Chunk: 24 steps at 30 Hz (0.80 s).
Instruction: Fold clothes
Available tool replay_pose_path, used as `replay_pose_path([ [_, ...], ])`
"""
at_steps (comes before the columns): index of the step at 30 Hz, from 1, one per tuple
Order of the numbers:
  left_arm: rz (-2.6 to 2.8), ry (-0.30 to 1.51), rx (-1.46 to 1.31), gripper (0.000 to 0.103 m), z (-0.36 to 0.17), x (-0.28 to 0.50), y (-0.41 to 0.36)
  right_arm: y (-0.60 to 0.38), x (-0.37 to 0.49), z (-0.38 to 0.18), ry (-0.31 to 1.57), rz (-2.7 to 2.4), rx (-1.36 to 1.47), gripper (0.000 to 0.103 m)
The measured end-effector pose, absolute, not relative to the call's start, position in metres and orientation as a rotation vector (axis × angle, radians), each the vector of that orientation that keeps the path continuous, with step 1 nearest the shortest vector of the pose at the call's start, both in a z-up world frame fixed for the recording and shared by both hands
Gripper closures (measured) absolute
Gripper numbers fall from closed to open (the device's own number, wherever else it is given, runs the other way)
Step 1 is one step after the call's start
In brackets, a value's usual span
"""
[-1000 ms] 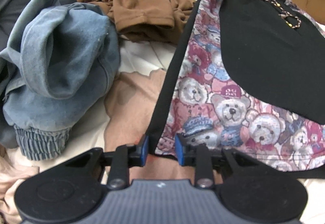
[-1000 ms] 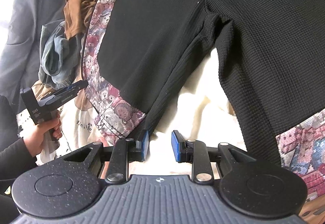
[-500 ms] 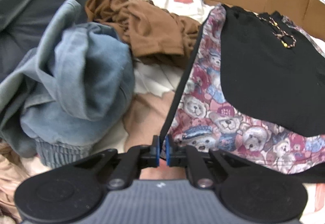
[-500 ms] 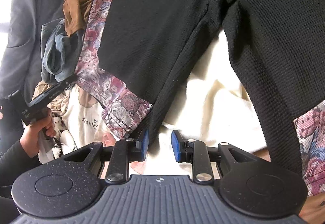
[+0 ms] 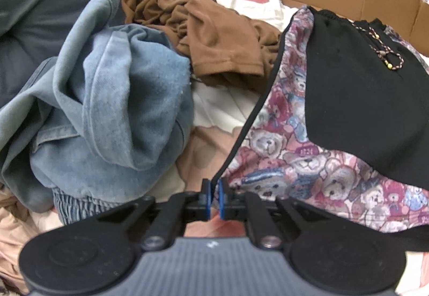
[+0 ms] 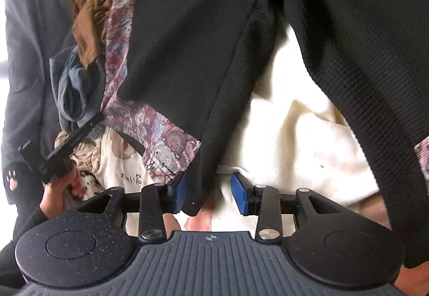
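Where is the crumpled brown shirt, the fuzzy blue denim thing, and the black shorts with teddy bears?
Crumpled brown shirt (image 5: 214, 36): left wrist view, on its flat middle.
Fuzzy blue denim garment (image 5: 128, 108): left wrist view, on its bunched top.
Black shorts with teddy-bear trim (image 5: 354, 97): left wrist view, on the black panel.

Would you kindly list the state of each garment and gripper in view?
Left gripper: shut on the shorts' black-trimmed corner.
Right gripper: jaws opening, a black hem corner between them.
Black shorts with bear print: spread out.
Denim garment: crumpled.
Brown garment: crumpled.
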<state>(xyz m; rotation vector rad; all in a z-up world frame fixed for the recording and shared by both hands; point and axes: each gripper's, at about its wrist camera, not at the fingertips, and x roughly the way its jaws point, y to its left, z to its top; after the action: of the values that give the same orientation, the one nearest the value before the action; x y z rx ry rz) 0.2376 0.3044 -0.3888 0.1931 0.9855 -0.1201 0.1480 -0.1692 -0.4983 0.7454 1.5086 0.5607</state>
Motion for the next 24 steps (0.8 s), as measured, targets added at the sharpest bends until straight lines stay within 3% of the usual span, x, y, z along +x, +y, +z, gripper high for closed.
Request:
replay_pose_path([
  [4, -0.116, 0.991, 0.198, 0.098, -0.389, 0.239, 0.305, -0.165, 0.148, -0.512, 1.547, 0.536, 0.843, 0.061],
  [5, -0.114, 0.993, 0.197, 0.098, -0.388, 0.239, 0.305, -0.165, 0.148, -0.516, 1.558, 0.529, 0.870, 0.070],
  [6, -0.113, 0.995, 0.194, 0.098, -0.388, 0.239, 0.306, -0.164, 0.148, -0.521, 1.572, 0.522, 0.889, 0.098],
  [7, -0.112, 0.998, 0.191, 0.098, -0.388, 0.239, 0.307, -0.162, 0.148, -0.524, 1.588, 0.515, 0.885, 0.103],
  [24, -0.062, 1.078, 0.079, 0.098, -0.386, 0.243, 0.322, -0.135, 0.142, -0.495, 1.525, 0.694, 0.459, 0.103],
])
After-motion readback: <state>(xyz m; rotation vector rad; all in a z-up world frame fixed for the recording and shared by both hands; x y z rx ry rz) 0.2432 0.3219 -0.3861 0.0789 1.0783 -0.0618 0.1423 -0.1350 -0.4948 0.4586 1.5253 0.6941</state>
